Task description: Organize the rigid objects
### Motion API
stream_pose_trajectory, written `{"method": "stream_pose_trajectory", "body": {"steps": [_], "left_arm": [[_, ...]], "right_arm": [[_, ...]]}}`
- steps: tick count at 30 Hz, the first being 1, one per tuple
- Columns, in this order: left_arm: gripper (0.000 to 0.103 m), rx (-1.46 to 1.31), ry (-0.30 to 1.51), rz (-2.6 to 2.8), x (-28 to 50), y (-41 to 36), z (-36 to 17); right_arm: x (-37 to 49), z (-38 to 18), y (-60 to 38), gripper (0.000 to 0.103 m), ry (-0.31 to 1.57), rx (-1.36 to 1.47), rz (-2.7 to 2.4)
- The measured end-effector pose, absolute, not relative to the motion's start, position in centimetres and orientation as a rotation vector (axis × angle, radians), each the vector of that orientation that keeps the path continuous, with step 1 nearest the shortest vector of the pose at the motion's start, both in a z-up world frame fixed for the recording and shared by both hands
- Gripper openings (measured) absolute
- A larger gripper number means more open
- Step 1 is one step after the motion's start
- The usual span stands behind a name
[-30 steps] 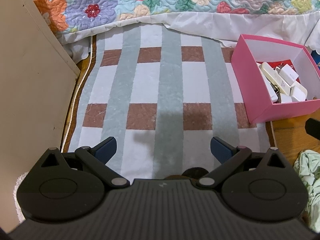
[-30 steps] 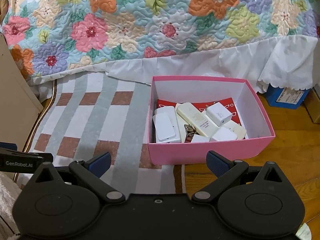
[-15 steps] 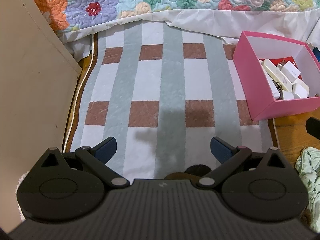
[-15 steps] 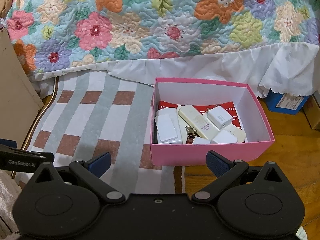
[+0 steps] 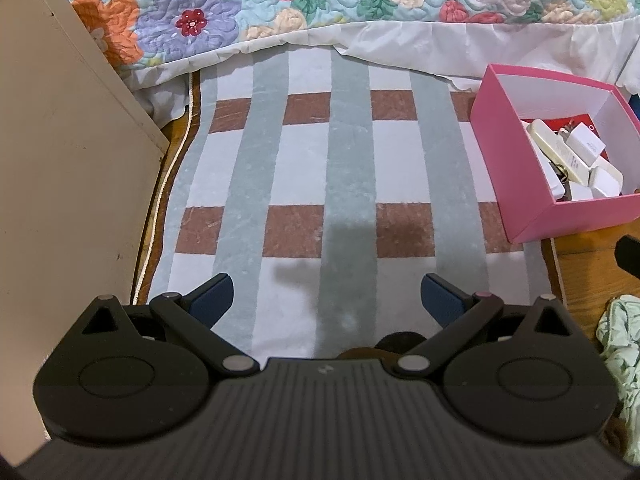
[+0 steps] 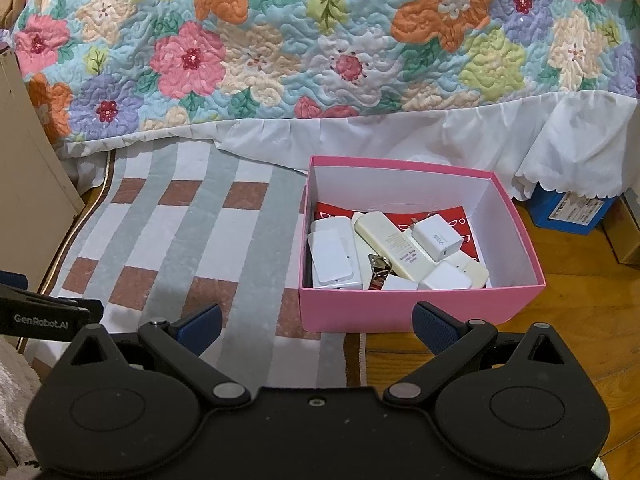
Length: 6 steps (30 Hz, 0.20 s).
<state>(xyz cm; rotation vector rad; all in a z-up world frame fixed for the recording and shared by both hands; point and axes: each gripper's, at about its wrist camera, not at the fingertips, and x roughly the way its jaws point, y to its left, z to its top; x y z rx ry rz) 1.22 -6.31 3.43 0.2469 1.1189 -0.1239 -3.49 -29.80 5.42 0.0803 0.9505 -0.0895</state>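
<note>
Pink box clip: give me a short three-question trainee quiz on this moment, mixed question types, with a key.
1. True or false: the pink box stands partly on the striped rug.
2. What is the right claw holding?
A) a charger
B) nothing
C) keys
3. Fill in: the white charger lies ____ the box.

Key:
1. True: one part is on the rug, the other on the wood floor.
2. B: both it and the left claw are open and empty.
3. Inside.
</note>
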Motion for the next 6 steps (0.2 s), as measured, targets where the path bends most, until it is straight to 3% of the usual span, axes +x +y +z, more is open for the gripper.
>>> {"method": "stream_pose_trajectory", "body": {"steps": [6], "left_arm": [[0.102, 0.247, 1.12, -0.134, 1.33, -6.22, 3.5]], "right_arm": [[-3.47, 5.38, -29.81, 0.103, 0.951, 0.079, -0.089]]}}
